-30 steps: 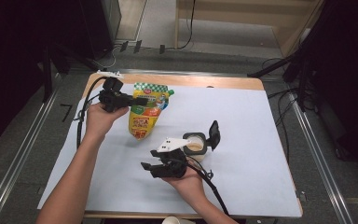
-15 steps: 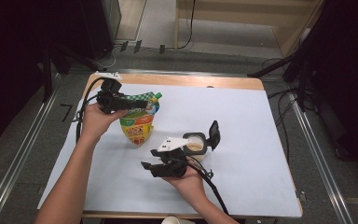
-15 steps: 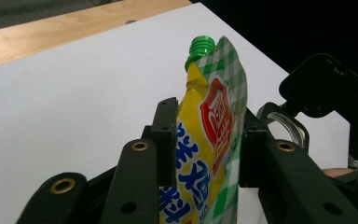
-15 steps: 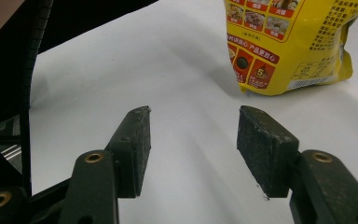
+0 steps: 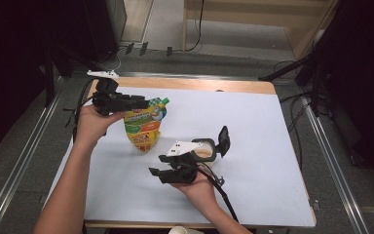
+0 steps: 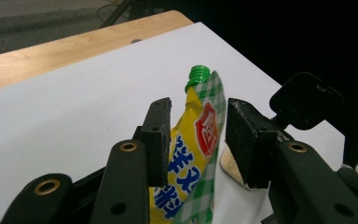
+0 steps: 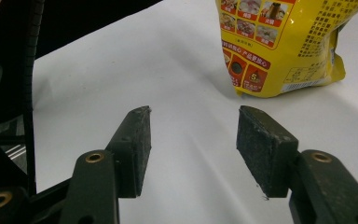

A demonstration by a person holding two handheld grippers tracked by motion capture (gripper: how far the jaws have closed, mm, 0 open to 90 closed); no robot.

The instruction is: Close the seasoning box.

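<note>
Pouch (image 6: pixel 200 140) print faces the left tool (image 6: pixel 193 140), whose jaws have just been opening and flank it, while its back label faces the right tool (image 7: pixel 191 154). Standing on the bench (image 5: pixel 272 122), it sits beyond that tool's parted, empty jaws.

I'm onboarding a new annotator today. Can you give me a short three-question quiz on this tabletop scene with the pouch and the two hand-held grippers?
1. True or false: the yellow spouted pouch lies flat on the white table cover.
2. What colour is the pouch's screw cap?
A red
B green
C white
3. In the right gripper view, what is between the pads of the right hand-held gripper?

Key
1. False: it stands upright, its top between the just-opening jaws of the left hand-held gripper, a gap showing at the right pad.
2. B
3. Nothing; bare white cover, with the pouch farther off.
</note>
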